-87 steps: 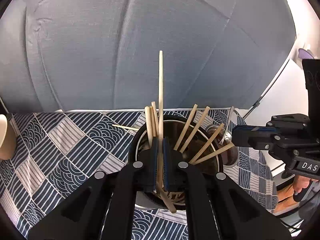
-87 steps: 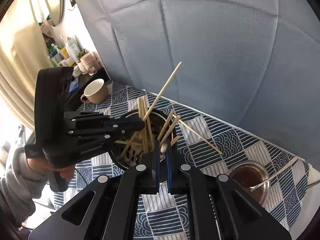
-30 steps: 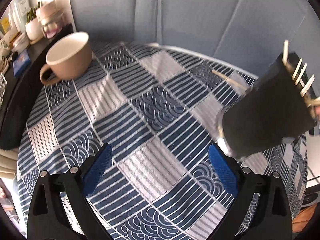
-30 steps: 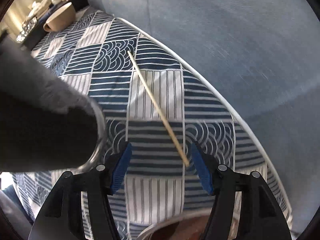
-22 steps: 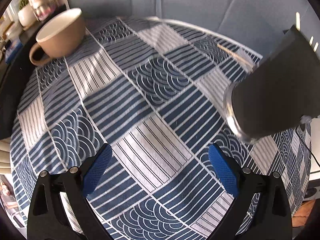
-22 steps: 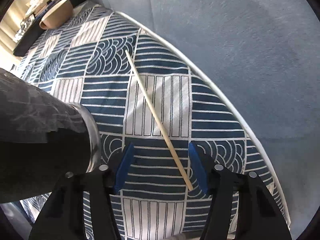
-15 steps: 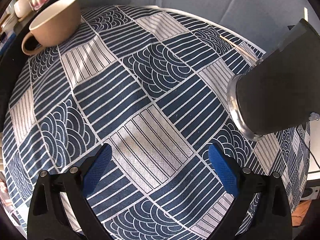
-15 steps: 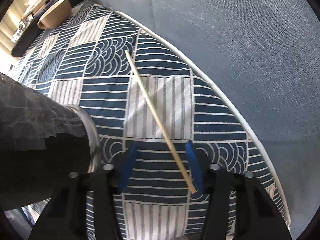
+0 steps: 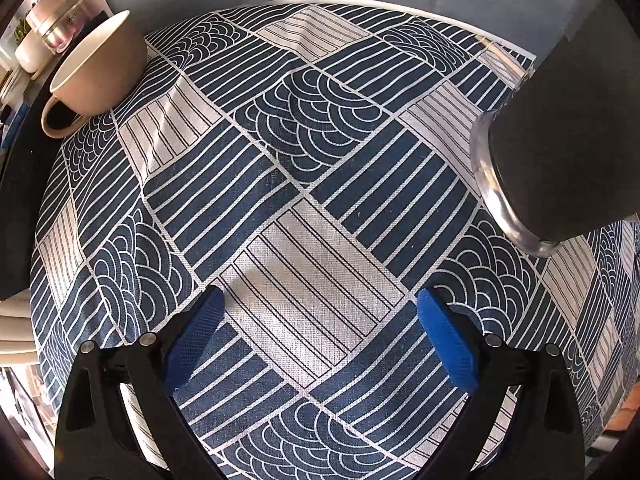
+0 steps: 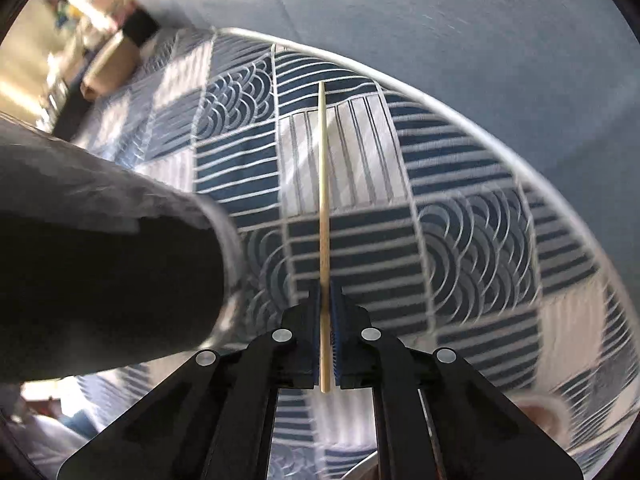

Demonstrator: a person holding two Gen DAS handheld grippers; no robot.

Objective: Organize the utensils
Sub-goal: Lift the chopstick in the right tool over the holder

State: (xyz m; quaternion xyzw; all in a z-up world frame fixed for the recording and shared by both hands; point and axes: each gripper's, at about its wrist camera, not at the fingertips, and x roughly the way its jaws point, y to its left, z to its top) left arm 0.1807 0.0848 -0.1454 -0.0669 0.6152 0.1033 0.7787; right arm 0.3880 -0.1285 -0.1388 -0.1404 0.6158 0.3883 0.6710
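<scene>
Right gripper [image 10: 327, 312] had just clamped on the chopstick [image 10: 323, 184], whose long axis ran straight ahead of it, dark holder [image 10: 100, 264] just to its left; left gripper [image 9: 320, 312] gaped empty.

A home: patterned tablecloth [image 9: 320, 184], mug [image 9: 96, 72], shelf jars [image 9: 60, 4].
</scene>
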